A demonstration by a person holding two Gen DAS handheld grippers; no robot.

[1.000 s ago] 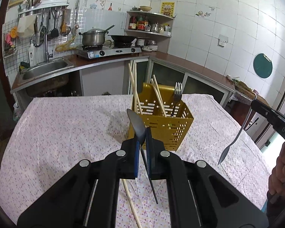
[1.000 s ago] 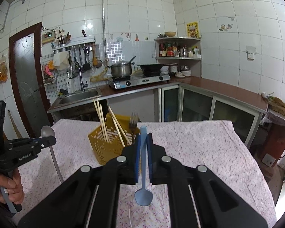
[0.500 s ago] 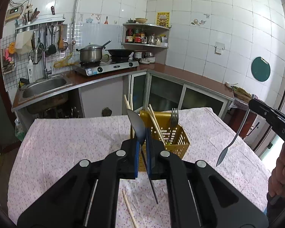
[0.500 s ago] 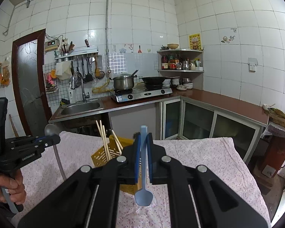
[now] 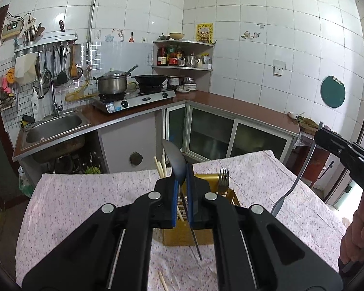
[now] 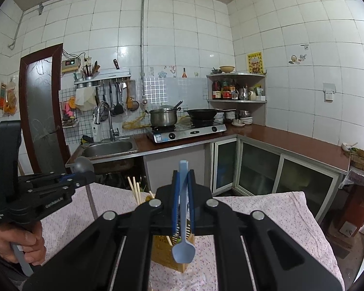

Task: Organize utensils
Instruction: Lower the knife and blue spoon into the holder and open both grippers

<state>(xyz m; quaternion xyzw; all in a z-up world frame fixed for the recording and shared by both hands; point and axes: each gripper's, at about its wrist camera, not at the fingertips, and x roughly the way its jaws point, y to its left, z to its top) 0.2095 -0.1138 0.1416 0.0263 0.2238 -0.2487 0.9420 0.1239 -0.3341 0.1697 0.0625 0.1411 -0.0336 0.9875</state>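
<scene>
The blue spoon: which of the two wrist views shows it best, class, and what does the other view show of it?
The right wrist view. There the blue spoon hangs bowl-down, pinched by the handle in the right gripper, nearly whole. The left wrist view shows it thin and edge-on, hanging from the right gripper at the frame's right side.

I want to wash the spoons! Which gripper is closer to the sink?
Left. The left gripper, holding the metal spoon, is on the sink side of the table. The right gripper, holding the blue spoon, is further right, away from the sink.
</scene>
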